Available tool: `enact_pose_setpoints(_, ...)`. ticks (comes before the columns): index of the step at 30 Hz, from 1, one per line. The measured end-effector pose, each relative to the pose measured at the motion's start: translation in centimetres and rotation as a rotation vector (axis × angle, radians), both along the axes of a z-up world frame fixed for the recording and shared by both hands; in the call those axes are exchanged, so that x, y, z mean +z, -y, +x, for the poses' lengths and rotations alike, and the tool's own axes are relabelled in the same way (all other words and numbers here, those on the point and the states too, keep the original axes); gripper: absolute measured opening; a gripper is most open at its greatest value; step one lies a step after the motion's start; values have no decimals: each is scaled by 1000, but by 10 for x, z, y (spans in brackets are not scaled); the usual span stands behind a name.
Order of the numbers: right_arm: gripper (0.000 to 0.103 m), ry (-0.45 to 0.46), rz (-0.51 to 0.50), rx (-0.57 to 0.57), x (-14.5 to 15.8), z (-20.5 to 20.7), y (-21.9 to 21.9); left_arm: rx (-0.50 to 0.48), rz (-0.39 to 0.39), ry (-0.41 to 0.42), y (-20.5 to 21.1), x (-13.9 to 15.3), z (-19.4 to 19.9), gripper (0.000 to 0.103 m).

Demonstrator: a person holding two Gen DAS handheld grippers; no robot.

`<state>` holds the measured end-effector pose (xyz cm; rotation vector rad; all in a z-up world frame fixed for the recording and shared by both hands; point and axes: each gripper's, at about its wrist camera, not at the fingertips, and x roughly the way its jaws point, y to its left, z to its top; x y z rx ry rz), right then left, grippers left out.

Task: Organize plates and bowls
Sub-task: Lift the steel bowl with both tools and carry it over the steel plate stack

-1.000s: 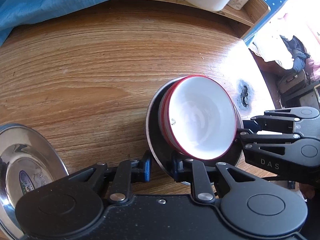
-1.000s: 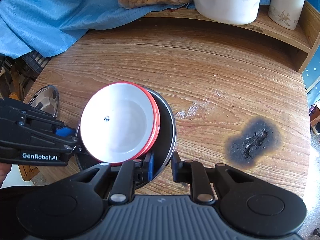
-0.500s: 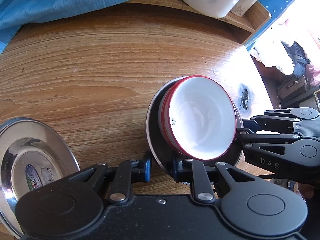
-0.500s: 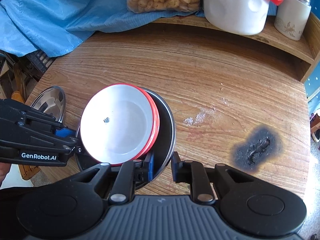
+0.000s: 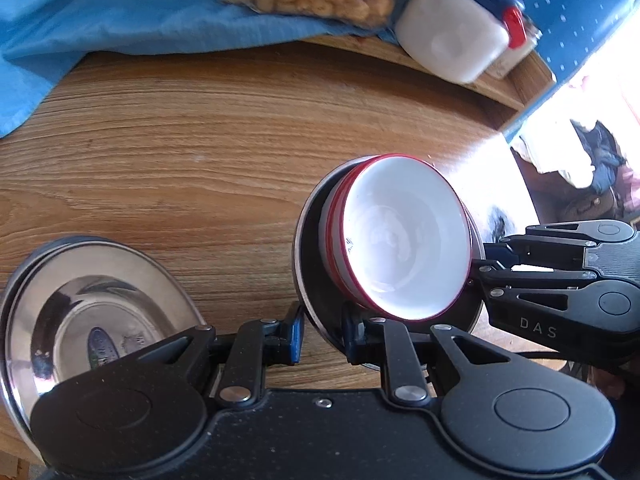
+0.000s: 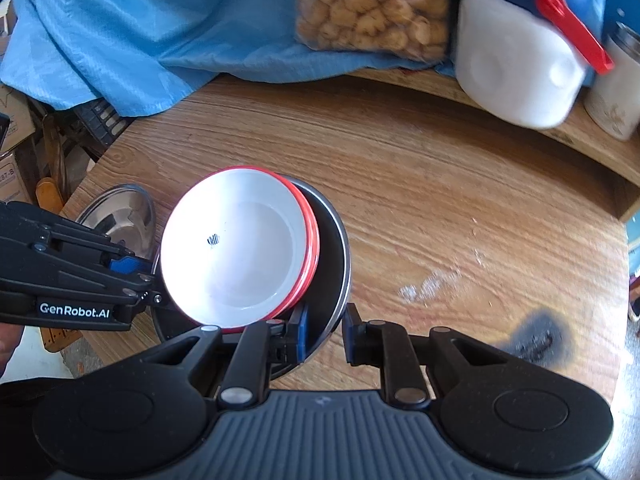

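A stack of white bowls with red rims [image 5: 404, 236] [image 6: 236, 248] rests in a dark metal plate [image 5: 310, 248] [image 6: 338, 248], held above the wooden table. My left gripper [image 5: 322, 332] is shut on the plate's near rim in the left wrist view. It shows at the plate's left edge in the right wrist view, left gripper [image 6: 150, 280]. My right gripper [image 6: 325, 330] is shut on the opposite rim, and shows as the right gripper [image 5: 480, 264] at the right. A shiny steel plate [image 5: 92, 312] [image 6: 120, 216] lies on the table to the left.
A blue cloth [image 6: 140, 40], a bag of snacks [image 6: 372, 8], a white container with a red latch [image 6: 516, 64] and a jar [image 6: 616, 96] stand along the back ledge. A black burn mark [image 6: 536, 336] scars the table at right. Boxes [image 6: 12, 120] sit beyond the left edge.
Both grippers have carried the plate and bowls together a little up and across the table. More of the steel plate and the back ledge has come into view. The grips are unchanged.
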<state>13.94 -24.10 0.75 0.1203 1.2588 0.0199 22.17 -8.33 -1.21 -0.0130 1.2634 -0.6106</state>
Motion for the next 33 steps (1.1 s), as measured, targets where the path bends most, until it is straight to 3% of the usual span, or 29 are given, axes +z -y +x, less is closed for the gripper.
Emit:
enact_pose_setpoints(24,20,42,8,176,12,52,-49,200,-29,37,-65,21,8,21)
enact_pose_setpoints(33,20,31,42,251,4,63,-80,279,-4,27,-97,22,2,20)
